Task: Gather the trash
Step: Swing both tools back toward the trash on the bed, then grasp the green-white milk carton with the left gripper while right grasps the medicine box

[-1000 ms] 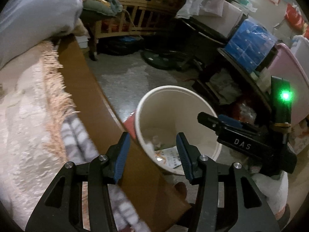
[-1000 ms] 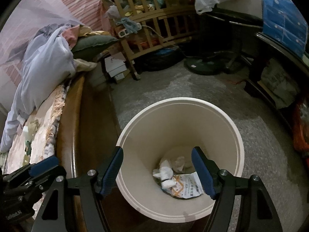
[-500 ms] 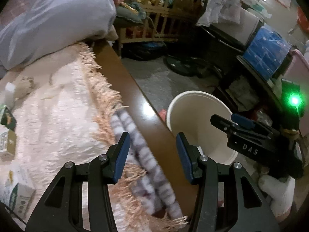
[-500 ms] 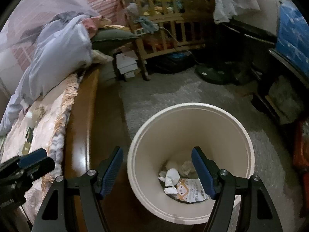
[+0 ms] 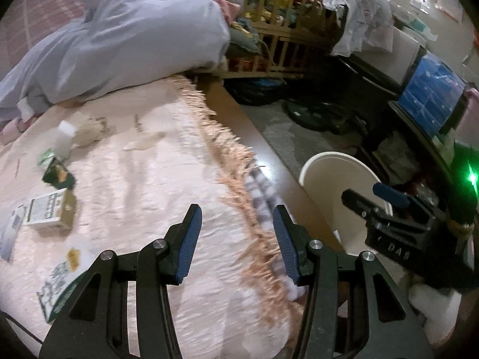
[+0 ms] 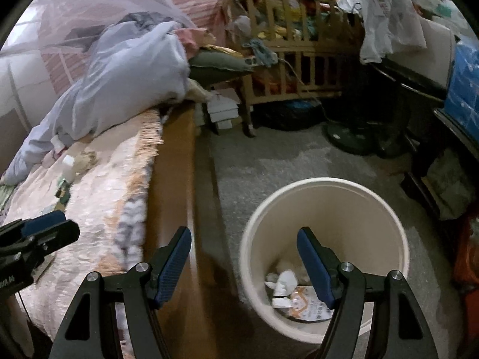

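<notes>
My left gripper point(image 5: 235, 240) hung over the pink bedspread point(image 5: 143, 179) near its fringed edge, jaws parted and holding nothing. My right gripper point(image 6: 244, 264) stood wider apart, also holding nothing, above the gap between the wooden bed frame point(image 6: 173, 179) and the cream bin point(image 6: 324, 257). The bin sat on the grey floor point(image 6: 284, 155) just beside the bed; crumpled white paper point(image 6: 284, 279) and a printed wrapper point(image 6: 308, 305) lay at its bottom. On the bedspread, trash lay well apart from the bin: a small carton point(image 5: 49, 212), a dark green packet point(image 5: 57, 175), a white cup point(image 5: 64, 139) and a green-printed wrapper point(image 5: 60, 287).
</notes>
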